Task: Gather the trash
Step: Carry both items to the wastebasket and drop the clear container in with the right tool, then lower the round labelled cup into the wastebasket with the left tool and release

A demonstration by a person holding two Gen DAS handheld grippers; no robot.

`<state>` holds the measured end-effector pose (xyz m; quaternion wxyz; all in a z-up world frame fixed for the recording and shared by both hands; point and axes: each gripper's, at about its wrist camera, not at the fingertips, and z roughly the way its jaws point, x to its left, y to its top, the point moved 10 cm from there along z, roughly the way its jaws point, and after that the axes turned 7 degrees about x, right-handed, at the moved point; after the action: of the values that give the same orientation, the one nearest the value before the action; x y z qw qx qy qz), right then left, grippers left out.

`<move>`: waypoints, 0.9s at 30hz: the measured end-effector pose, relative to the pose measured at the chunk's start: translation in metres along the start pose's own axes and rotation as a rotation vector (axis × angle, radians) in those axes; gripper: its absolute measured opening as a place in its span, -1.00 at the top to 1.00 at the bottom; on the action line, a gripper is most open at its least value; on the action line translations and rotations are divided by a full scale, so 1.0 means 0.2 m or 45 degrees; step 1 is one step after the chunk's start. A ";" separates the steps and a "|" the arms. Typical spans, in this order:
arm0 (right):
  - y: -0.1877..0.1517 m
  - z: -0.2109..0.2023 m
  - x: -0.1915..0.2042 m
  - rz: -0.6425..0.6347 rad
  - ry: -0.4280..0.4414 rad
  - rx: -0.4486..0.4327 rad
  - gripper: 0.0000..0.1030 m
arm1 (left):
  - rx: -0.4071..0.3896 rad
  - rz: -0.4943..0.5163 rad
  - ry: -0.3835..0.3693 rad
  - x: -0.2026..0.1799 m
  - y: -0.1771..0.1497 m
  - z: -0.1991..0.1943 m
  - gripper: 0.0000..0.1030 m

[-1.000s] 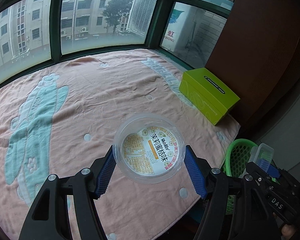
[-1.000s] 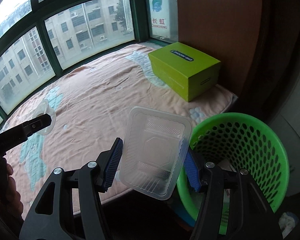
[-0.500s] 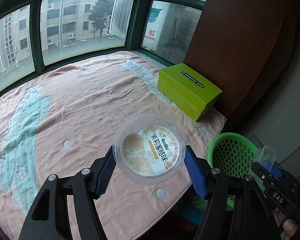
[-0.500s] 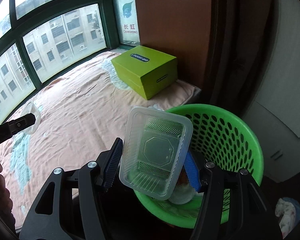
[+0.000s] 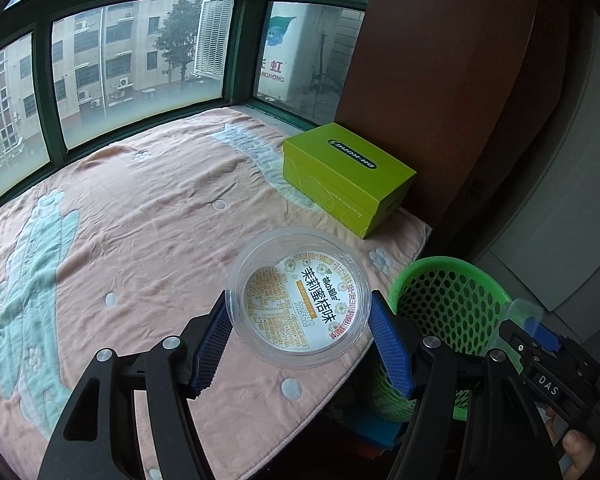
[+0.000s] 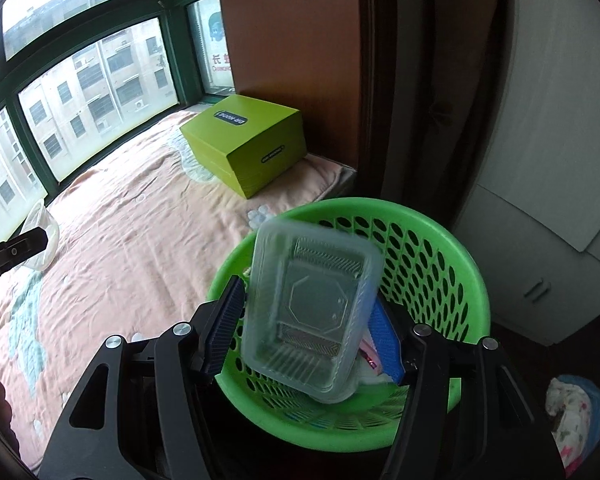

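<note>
My left gripper [image 5: 300, 332] is shut on a round clear plastic cup with a printed label [image 5: 298, 306], held above the blanket's front right corner. My right gripper [image 6: 304, 328] stands over the green mesh basket [image 6: 452, 264]; a clear rectangular plastic tray [image 6: 312, 308] sits between its blue pads, blurred, with a gap showing at the left pad. The basket also shows in the left wrist view [image 5: 444, 300], with the right gripper's tip and tray edge above it. The cup and left gripper tip show at the left in the right wrist view [image 6: 40, 236].
A pink blanket with teal patterns [image 5: 140, 220] covers a window-side platform. A lime green box [image 5: 348, 176] stands at its far right corner by a brown wooden panel [image 5: 440, 80]. Some trash lies in the basket's bottom [image 6: 370, 360]. A patterned cloth [image 6: 572, 412] lies on the floor at the right.
Both grippers have moved right toward the basket. The right one now stands over it, and the tray has turned blurred and sits loose against the left pad.
</note>
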<state>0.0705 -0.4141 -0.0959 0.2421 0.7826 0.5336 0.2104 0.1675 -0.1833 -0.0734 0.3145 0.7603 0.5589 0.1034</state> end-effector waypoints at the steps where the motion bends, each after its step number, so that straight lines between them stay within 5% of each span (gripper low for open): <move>1: 0.00 0.00 -0.01 0.005 -0.003 -0.001 -0.26 | 0.001 0.006 -0.004 -0.01 0.00 0.00 -0.26; 27: 0.01 -0.18 -0.24 0.090 -0.059 -0.106 -0.54 | 0.074 0.184 -0.107 -0.44 -0.02 0.13 -0.26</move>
<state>0.0342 -0.4548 -0.0705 0.2792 0.7949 0.4905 0.2227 0.1466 -0.2722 -0.0799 0.3072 0.8111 0.4917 0.0774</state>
